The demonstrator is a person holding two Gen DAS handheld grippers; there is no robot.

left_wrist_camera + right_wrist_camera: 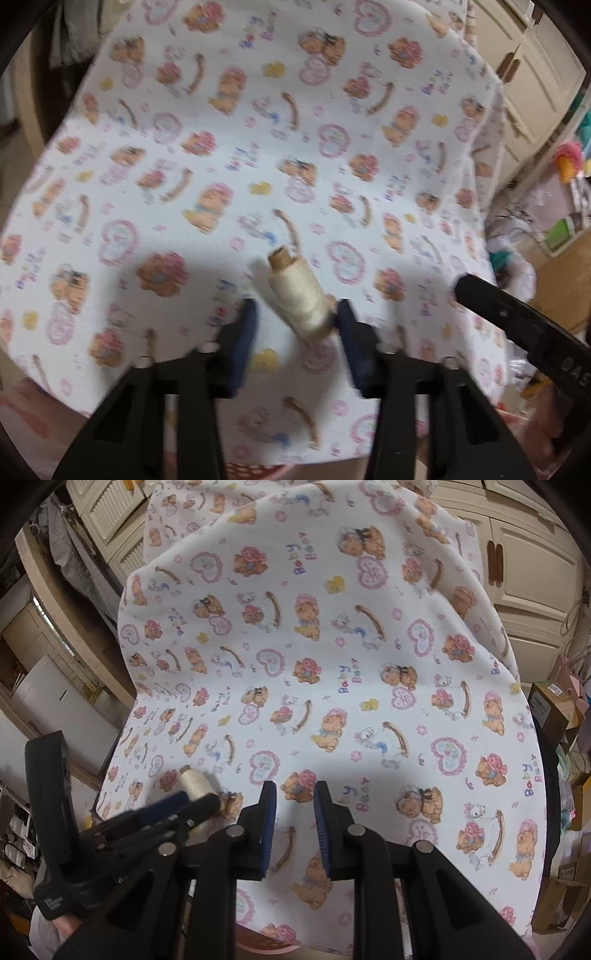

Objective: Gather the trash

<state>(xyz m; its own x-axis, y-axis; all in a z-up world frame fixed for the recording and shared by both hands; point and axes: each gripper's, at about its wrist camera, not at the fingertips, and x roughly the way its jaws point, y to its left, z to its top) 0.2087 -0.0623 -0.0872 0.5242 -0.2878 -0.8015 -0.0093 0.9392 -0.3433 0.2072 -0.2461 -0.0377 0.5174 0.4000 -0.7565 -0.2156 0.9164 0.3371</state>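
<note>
A spool of cream thread [299, 299] with a brown cardboard core lies tilted on the teddy-bear tablecloth [258, 147]. It sits between the blue pads of my left gripper [297, 332]. The right-hand pad [349, 332] touches the spool, while a strip of cloth shows between the spool and the left-hand pad. The right wrist view shows the same spool [194, 781] at the left, with the left gripper [188, 805] around it. My right gripper [294, 812] hovers over the cloth beside it, jaws a little apart with nothing between them.
The cloth-covered table drops off at its right edge [495, 221], where a white plastic bag [517, 266] and floor clutter lie. Cream cabinets [528, 572] stand behind. Cardboard boxes [550, 709] crowd the right side and shelves [44, 646] the left.
</note>
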